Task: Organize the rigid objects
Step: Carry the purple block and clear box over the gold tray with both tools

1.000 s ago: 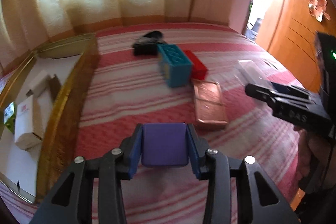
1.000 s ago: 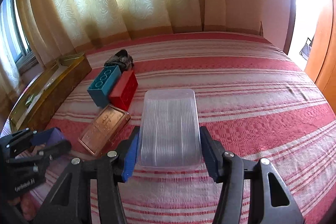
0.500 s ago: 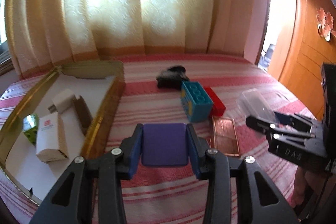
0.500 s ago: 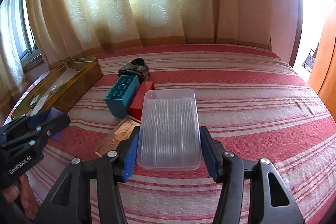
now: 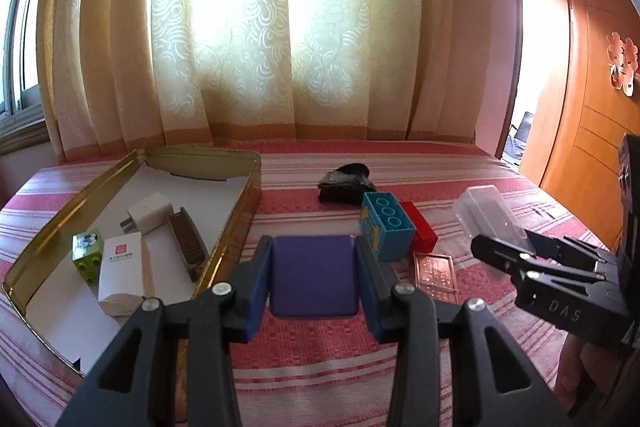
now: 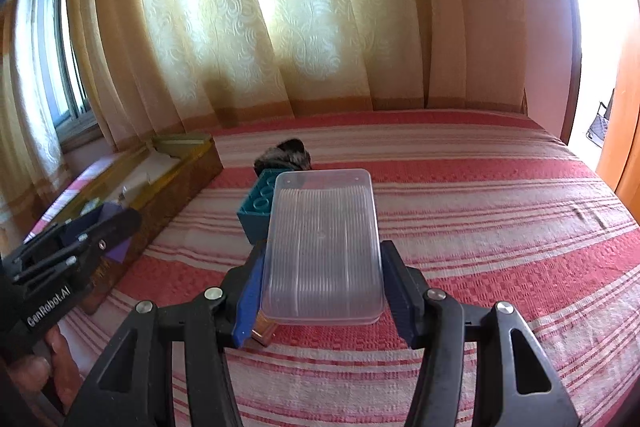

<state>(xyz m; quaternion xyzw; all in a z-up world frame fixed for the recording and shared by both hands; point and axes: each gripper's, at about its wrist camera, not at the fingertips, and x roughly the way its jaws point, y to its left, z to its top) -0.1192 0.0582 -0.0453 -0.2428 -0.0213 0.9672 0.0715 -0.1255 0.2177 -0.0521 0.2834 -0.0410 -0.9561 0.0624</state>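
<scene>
- The left gripper (image 5: 314, 281) has its jaws clenched on a purple block (image 5: 314, 275), held in the air above the bed (image 5: 320, 355), just right of the gold tin (image 5: 224, 251).
- The right gripper (image 6: 322, 277) has its jaws clenched on the sides of a clear lid (image 6: 322, 243), also in the air, over the middle of the bed.
- The tin lies open at the bed's left edge, near the curtain. Already inside: a white charger (image 5: 150, 217), a grey connector (image 5: 188, 243), a green block (image 5: 88, 255) and a white box (image 5: 120, 271). I take these as sorted.
- Left loose on the bed, in a cluster right of the tin: a teal brick (image 5: 386, 227), a red brick (image 5: 420, 231) touching its right side, a copper plate (image 5: 434, 271) just in front of them, and a dark bundle (image 5: 346, 183) behind, toward the curtain.
- Judgement: the task is around its middle. Four things are stowed, two are in hand, four wait on the bed.
- The purple block looks bound for the tin, which has bare floor at its far end and at its near corner.
- Where the clear lid is meant to go cannot be told; it may belong in the tin with the rest.
- Whether the dark bundle is rigid, and so part of the job, I cannot tell.
</scene>
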